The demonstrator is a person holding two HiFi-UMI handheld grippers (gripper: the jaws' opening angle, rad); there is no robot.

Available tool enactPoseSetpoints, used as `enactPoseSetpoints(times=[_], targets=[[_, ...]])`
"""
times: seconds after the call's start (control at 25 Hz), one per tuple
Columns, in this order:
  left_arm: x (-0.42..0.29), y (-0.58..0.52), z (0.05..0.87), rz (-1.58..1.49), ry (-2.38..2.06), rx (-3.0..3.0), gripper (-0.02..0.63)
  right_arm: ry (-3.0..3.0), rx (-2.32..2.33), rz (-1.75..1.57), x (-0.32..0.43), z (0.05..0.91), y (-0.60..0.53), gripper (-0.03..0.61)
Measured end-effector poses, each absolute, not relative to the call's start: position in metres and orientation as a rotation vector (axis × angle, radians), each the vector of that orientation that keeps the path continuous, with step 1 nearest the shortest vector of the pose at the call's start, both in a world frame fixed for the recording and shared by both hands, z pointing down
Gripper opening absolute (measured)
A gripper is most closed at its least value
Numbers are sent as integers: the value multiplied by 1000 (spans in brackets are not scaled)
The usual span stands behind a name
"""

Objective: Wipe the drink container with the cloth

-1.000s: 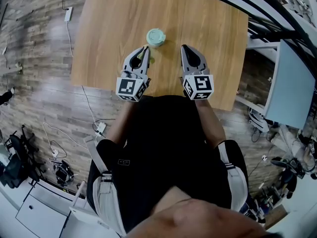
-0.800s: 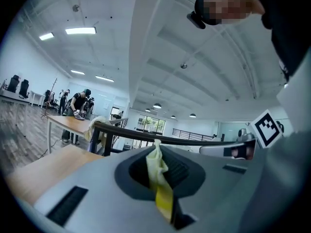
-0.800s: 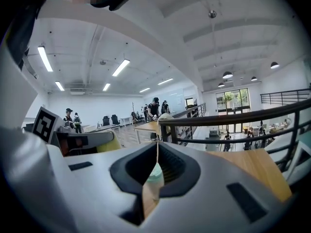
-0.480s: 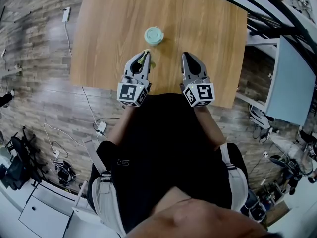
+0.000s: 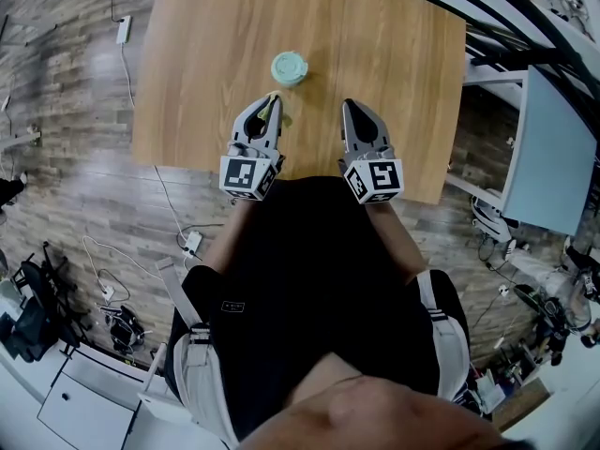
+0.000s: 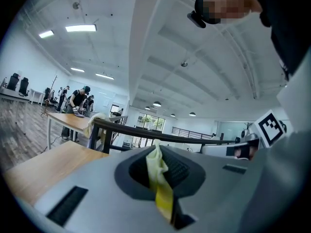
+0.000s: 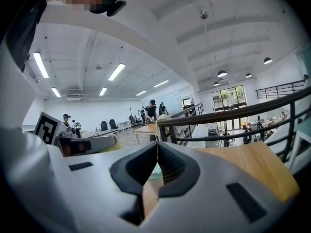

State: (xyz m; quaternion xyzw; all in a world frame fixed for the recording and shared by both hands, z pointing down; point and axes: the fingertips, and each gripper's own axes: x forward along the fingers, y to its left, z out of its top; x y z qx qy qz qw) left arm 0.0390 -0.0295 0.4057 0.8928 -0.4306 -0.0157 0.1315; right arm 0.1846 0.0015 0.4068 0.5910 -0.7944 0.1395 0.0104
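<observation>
Although tiny from overhead, the cloth point(image 6: 157, 173) sits clamped in the left gripper's point(image 5: 271, 103) jaws.

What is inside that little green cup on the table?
The green cup shows only its closed lid from above. The lid covers whatever is inside, so its contents cannot be seen.

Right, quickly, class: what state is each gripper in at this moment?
Left gripper: closed on the thin yellow-green cloth.
Right gripper: closed, holding nothing.
</observation>
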Motion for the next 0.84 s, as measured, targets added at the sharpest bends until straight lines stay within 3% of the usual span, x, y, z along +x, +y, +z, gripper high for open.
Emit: enactPoseSetpoints(times=[0.84], targets=[[48,-29,407,-34,-1220,2591,32,-2479,1838,384,186,402,2,31]])
